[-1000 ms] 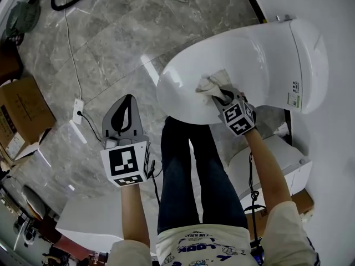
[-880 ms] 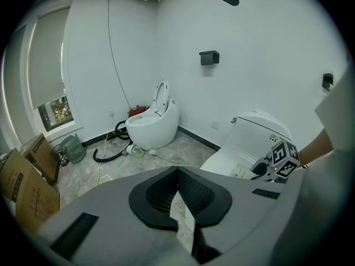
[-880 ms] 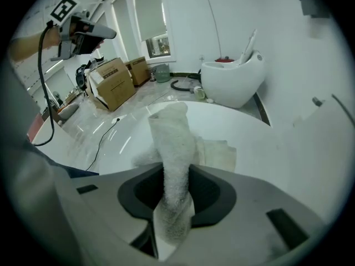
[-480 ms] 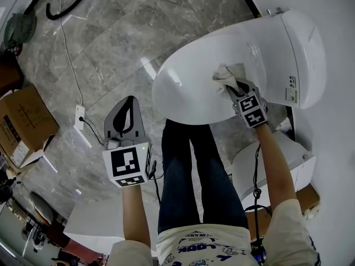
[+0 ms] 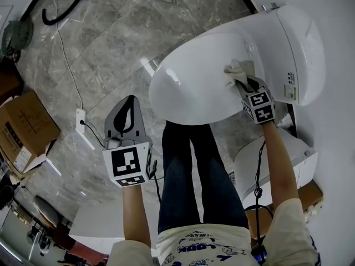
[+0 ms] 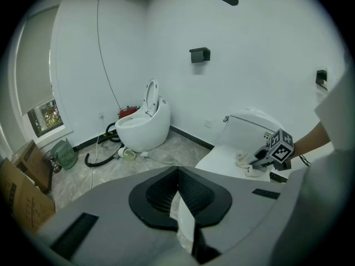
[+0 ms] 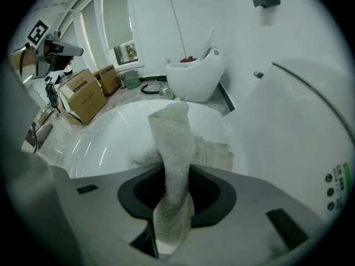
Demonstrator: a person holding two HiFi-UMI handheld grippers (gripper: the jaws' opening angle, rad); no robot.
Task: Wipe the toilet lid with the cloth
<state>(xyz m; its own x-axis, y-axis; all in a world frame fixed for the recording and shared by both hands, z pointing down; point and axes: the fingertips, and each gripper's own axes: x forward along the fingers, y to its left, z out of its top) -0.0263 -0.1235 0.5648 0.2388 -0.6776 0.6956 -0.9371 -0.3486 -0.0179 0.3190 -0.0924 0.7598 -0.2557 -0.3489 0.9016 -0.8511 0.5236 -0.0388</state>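
Note:
The white toilet lid [image 5: 194,87] is down, and a crumpled off-white cloth [image 5: 235,72] lies on it near the hinge end by the toilet's rear housing [image 5: 299,43]. My right gripper [image 5: 242,82] is shut on the cloth and presses it to the lid. In the right gripper view the cloth [image 7: 173,148] runs up between the jaws of the right gripper [image 7: 176,168] and folds onto the lid [image 7: 105,143]. My left gripper [image 5: 128,103] hangs over the floor left of the toilet, shut and holding nothing. From the left gripper [image 6: 178,173] view, the cloth [image 6: 244,162] and lid [image 6: 224,154] show ahead.
Cardboard boxes [image 5: 22,129] stand at the left, with a power strip [image 5: 79,118] and cable on the marble floor. A black hose [image 5: 50,16] lies at the top left. A second toilet [image 6: 144,125] stands by the far wall. Another white fixture [image 5: 277,159] sits lower right.
My right gripper has slid the cloth across the lid from its front middle toward the hinge end at the right. The left gripper has stayed in place.

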